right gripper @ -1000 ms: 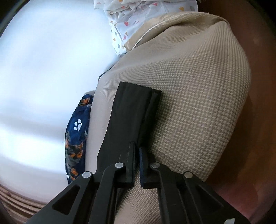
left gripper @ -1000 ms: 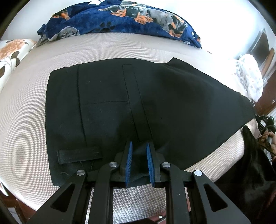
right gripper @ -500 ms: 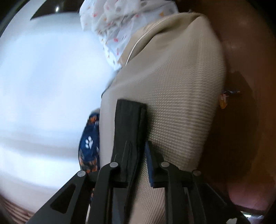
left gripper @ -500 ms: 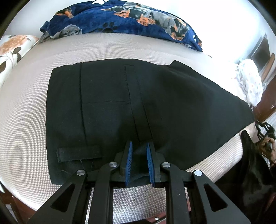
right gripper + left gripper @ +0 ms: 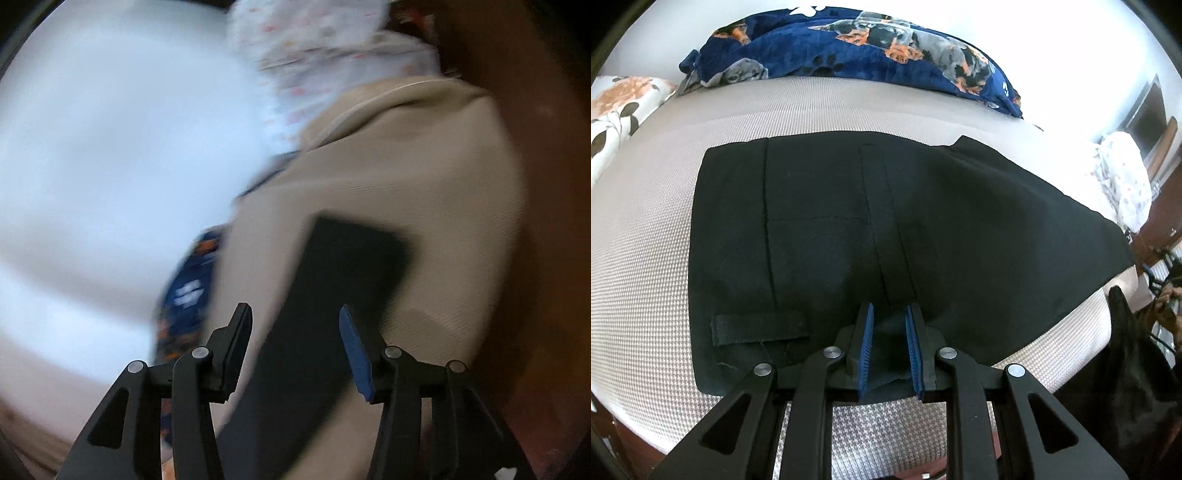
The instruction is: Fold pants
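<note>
Black pants (image 5: 849, 229) lie flat on the beige bed (image 5: 646, 236), waist to the left, legs running off right toward the bed's edge. My left gripper (image 5: 889, 345) is shut on the pants' near edge by the crotch seam; black cloth fills the gap between its blue pads. In the blurred right wrist view the pants leg (image 5: 332, 295) lies along the bed (image 5: 443, 192). My right gripper (image 5: 295, 347) is open, its jaws wide apart over the leg, holding nothing.
A navy dog-print blanket (image 5: 857, 48) lies along the bed's far side, also in the right wrist view (image 5: 188, 295). A floral pillow (image 5: 620, 107) is at far left. White patterned bedding (image 5: 1123, 177) sits at the right end (image 5: 314, 48). Dark wooden floor (image 5: 546, 258) lies beyond the bed.
My right gripper has opened and let go of the pants leg, and it is moving, blurring its view. My left gripper has kept its hold with little movement.
</note>
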Demonstrator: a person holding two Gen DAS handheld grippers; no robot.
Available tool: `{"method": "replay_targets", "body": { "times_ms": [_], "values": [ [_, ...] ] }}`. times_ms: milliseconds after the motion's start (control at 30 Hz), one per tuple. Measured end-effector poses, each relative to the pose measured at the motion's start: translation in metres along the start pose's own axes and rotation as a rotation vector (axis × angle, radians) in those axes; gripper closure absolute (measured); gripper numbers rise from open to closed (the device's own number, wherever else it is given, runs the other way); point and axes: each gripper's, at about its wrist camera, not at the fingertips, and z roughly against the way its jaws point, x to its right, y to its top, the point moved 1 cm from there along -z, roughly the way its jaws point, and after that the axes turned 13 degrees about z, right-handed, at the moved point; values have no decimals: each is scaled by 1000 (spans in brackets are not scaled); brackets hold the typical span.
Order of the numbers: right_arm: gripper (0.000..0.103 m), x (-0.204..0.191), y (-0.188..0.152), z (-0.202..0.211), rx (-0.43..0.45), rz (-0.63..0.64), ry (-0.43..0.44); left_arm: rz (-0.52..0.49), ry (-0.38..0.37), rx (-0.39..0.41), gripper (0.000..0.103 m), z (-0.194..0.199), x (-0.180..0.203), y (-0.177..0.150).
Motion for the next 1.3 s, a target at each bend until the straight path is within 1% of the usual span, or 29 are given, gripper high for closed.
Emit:
{"method": "replay_targets", "body": {
  "times_ms": [67, 133, 167, 267, 367, 433, 467, 533, 700, 733, 800, 867, 967, 1000, 1100, 1167, 1233, 1267, 1300],
  "values": [
    [56, 28, 6, 1, 6, -39, -33, -1, 1, 2, 83, 0, 0, -1],
    [55, 54, 13, 3, 32, -109, -8, -2, 4, -3, 83, 0, 1, -1],
    [55, 60, 15, 2, 24, -120, 5, -1, 7, -5, 82, 0, 2, -1],
    [56, 62, 23, -14, -21, -98, 19, -4, 20, -9, 82, 0, 5, 0],
    [56, 56, 27, -21, -40, -50, 4, -9, 31, -11, 82, -1, 8, 1],
    [79, 49, 32, -24, -39, -12, -2, -7, 36, -12, 82, -1, 8, 1],
    [94, 44, 32, -26, -60, 17, -4, -7, 39, -12, 82, -1, 9, 1],
    [93, 45, 31, -27, -80, 25, -4, -10, 43, -12, 82, -2, 11, 2],
    [93, 47, 31, -23, -71, -1, 91, -8, 50, -14, 82, -3, 13, 3],
    [93, 46, 31, -23, -77, 8, 89, -8, 51, -14, 82, -3, 13, 2],
    [92, 45, 31, -26, -96, 21, 48, -8, 52, -13, 82, -3, 14, 2],
    [92, 46, 31, -30, -111, 15, 41, -7, 52, -13, 82, -3, 14, 2],
    [92, 36, 31, -28, -110, 63, -17, -2, 52, -14, 81, -4, 15, 2],
    [94, 33, 30, -27, -108, 74, -28, -3, 53, -14, 81, -4, 15, 2],
    [95, 28, 32, -30, -116, 85, -26, -3, 51, -14, 81, -4, 15, 3],
    [95, 25, 34, -31, -120, 66, 8, -1, 49, -13, 81, -4, 14, 3],
    [95, 17, 39, -29, -114, 45, 77, 2, 47, -11, 81, -4, 14, 2],
    [95, 11, 41, -26, -89, 31, 142, 3, 47, -11, 81, -4, 14, 2],
    [96, 8, 44, -21, -43, 4, 227, 3, 46, -10, 81, -4, 13, 1]
  ]
}}
